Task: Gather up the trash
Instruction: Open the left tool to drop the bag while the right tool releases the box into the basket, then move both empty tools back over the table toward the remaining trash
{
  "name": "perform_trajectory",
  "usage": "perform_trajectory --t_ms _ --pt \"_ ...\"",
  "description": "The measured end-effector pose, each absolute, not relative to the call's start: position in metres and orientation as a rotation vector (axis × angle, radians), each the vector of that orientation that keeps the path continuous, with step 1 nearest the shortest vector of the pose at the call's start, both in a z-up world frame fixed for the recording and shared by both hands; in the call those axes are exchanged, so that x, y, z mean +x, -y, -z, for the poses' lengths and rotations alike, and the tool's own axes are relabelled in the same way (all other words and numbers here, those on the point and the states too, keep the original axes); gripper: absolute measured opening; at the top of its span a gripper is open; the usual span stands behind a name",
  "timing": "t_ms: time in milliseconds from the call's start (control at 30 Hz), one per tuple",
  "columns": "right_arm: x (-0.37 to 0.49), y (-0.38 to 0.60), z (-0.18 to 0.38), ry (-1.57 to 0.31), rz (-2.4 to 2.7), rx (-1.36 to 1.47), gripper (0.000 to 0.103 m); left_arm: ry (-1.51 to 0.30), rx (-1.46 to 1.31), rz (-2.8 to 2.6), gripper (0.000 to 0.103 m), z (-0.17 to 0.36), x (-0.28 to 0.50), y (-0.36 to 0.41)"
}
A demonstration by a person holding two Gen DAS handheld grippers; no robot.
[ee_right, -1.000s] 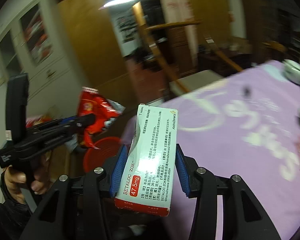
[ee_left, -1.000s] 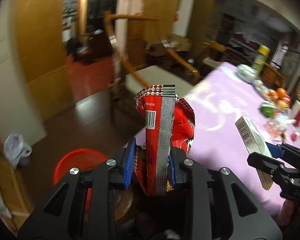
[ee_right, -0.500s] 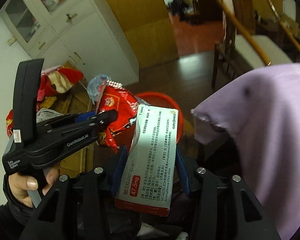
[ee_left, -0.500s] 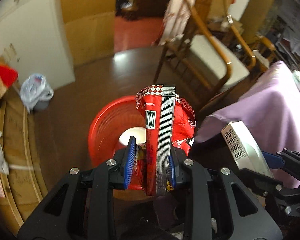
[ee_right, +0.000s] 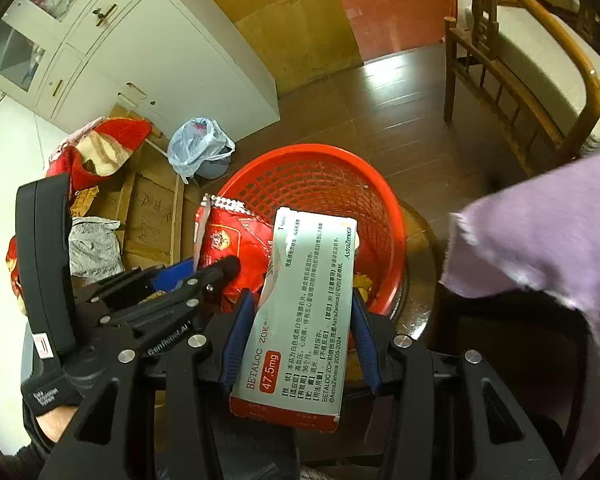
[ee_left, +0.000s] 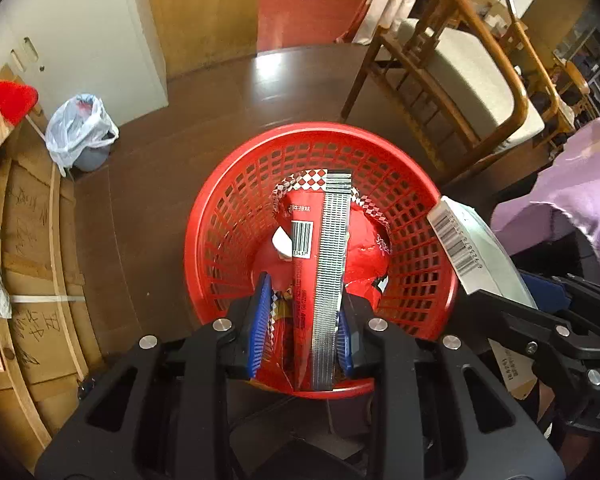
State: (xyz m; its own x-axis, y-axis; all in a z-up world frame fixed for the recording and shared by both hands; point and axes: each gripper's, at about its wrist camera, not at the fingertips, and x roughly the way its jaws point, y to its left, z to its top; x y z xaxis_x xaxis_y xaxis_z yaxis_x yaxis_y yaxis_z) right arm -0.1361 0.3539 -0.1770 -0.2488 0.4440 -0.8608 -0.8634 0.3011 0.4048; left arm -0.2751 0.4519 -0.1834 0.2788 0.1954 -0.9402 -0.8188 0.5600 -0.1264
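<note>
— Both hands have come down from the table since a second ago; the red basket (ee_left: 320, 236), which was off at the floor's edge then, now sits right under the two tools.

— What are they carrying?

— The left gripper (ee_left: 302, 324) is clamped on a red snack bag (ee_left: 328, 248), pads pressing its lower end, with the bag standing up over the basket's mouth. The right gripper (ee_right: 298, 324) is clamped across a white medicine box (ee_right: 300, 312), held by its long sides, its far end reaching over the near rim.

— Is there anything in the basket already?

— Something pale shows behind the bag, but I cannot tell what it is.

— How would you expect that bag to behave?

— Light and crinkly, I'd say, and slick foil. It gives under the pads, so a pinch on the crimped seam or a bunched part looks safest. Let go, it should drift more than drop, and it could catch on the rim.

— And the box?

— Thin cardboard, light, probably near empty. Stiff enough along the edges, but the broad faces would cave under a hard squeeze. Held across the narrow width, as now, seems right to me. It should fall straight, provided it is over the opening and not the rim.

— Anything close by?

— A lilac tablecloth (ee_right: 540, 240) hangs just to the right, and a wooden chair (ee_left: 460, 60) stands beyond.
</note>
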Motion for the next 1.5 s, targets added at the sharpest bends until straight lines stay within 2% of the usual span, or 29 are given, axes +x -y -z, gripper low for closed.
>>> perform_trajectory --t_ms 67,133,200,433,867,1033,1167,1300,1500 --pt "-0.133 -0.358 0.182 -1.319 -1.309 -0.423 0.049 -1.092 -0.707 -0.764 0.033 0.185 -0.273 -0.454" --pt "-0.13 -0.36 0.186 -1.327 -1.307 -0.401 0.056 -1.087 -0.706 -0.769 0.034 0.185 -0.274 -0.455" --pt "-0.13 -0.36 0.184 -1.319 -1.317 -0.382 0.063 -1.08 -0.682 -0.789 0.041 0.179 -0.274 -0.454" --pt "-0.124 -0.348 0.167 -1.283 -1.327 -0.364 0.063 -1.044 -0.664 -0.822 0.055 0.164 -0.275 -0.454" --pt "-0.114 -0.297 0.108 -1.152 -1.348 -0.296 0.063 -1.008 -0.627 -0.828 0.063 0.135 -0.271 -0.44" --pt "-0.107 -0.26 0.079 -1.072 -1.33 -0.257 0.066 -0.962 -0.596 -0.793 0.071 0.111 -0.258 -0.423" --pt "-0.095 -0.221 0.06 -1.005 -1.284 -0.223 0.069 -0.941 -0.532 -0.73 0.072 0.092 -0.24 -0.396" --pt "-0.079 -0.176 0.043 -0.953 -1.196 -0.188 0.081 -0.912 -0.476 -0.664 0.073 0.072 -0.222 -0.368" --pt "-0.059 -0.111 0.022 -0.869 -1.078 -0.138 0.09 -0.868 -0.388 -0.527 0.082 0.036 -0.191 -0.315"
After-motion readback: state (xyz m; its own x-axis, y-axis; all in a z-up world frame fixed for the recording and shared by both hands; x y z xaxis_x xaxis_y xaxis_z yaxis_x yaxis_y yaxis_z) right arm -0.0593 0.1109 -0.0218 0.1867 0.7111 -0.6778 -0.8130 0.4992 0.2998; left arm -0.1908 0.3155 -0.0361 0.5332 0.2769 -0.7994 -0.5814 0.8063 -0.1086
